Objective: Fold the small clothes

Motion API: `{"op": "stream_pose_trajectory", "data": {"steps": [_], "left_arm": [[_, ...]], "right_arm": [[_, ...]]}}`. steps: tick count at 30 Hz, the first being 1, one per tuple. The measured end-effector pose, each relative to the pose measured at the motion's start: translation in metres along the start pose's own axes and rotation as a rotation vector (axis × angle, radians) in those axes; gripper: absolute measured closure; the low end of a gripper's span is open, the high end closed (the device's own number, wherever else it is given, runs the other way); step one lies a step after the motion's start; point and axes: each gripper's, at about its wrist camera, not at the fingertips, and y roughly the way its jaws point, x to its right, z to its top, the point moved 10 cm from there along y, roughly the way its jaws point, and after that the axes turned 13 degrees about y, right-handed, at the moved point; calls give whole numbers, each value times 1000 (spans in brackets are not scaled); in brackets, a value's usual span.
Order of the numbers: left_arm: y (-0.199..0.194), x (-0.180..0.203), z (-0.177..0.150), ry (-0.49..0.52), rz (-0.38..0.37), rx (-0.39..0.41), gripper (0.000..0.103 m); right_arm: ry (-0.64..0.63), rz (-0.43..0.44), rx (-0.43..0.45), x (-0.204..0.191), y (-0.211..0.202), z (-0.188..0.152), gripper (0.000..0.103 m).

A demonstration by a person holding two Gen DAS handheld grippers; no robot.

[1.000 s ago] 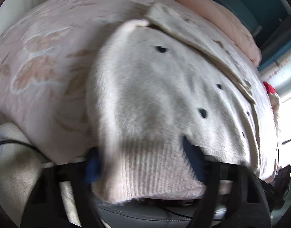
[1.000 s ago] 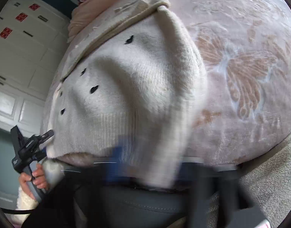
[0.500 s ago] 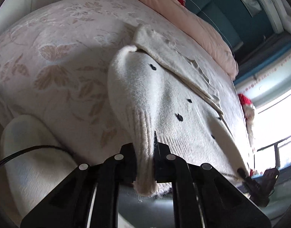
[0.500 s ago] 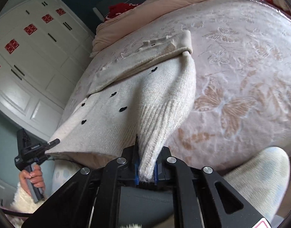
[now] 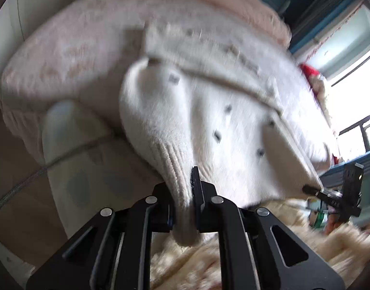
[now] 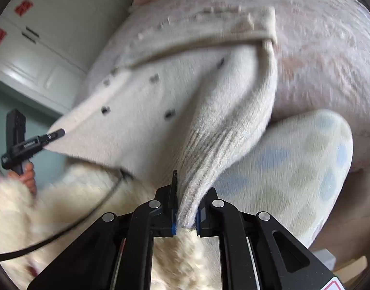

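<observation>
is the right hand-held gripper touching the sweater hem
Touching. The right wrist view shows the right hand-held gripper pinching the ribbed hem of the sweater between its shut fingers.

A cream knitted sweater with small dark dots fills the middle of the left wrist view, and the sweater likewise fills the centre of the right wrist view. Its fabric is fuzzy, with a ribbed hem. The far part lies on the pink patterned bed, where a folded band of the same knit runs diagonally across the upper half of each frame. The near hem is raised off the bed: 1 ribbed corner hangs bunched at the bottom centre of the left view, the other at the bottom centre of the right view, with the hem stretched taut between them. Both views are blurred.
</observation>
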Motion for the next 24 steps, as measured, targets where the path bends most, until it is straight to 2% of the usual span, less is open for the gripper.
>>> {"op": "stream_pose_trajectory", "data": {"steps": [2,5,7,8,11,12,13,14,15,17,18,19,20,21,23,24], "left_arm": [[-7,1,36,-6,-7,67,92],[-2,-3,106,-2,4,182,92],[13,-11,160,10,43,256,92],[25,-17,185,23,89,278,92],[65,-34,235,17,148,274,92],[85,-45,251,-13,186,264,92],[106,-51,263,-26,182,234,91],[127,-56,272,-29,185,201,89],[148,-69,281,-62,229,183,87],[175,-87,287,-90,298,157,84],[178,-94,289,-103,317,171,81],[179,-100,290,-115,329,183,69],[176,-108,287,-134,338,184,62],[174,-112,285,-143,336,186,57],[163,-112,281,-107,294,206,56],[159,-110,279,-80,286,214,47]], "right_arm": [[19,63,91,-11,-16,40,93],[57,154,228,-19,-32,107,93],[87,198,306,-20,-33,153,93],[93,203,334,-19,-30,174,93],[179,220,361,-10,7,255,93],[202,203,376,-3,17,272,92],[231,174,393,5,31,292,89],[255,174,381,9,44,304,89],[321,161,366,22,63,320,85],[396,128,394,40,80,337,84],[429,131,427,50,84,347,81],[459,146,440,57,83,349,74],[481,165,450,61,82,352,70],[497,188,473,65,75,354,65],[468,181,530,66,55,354,52],[413,155,542,63,47,351,40]]}}
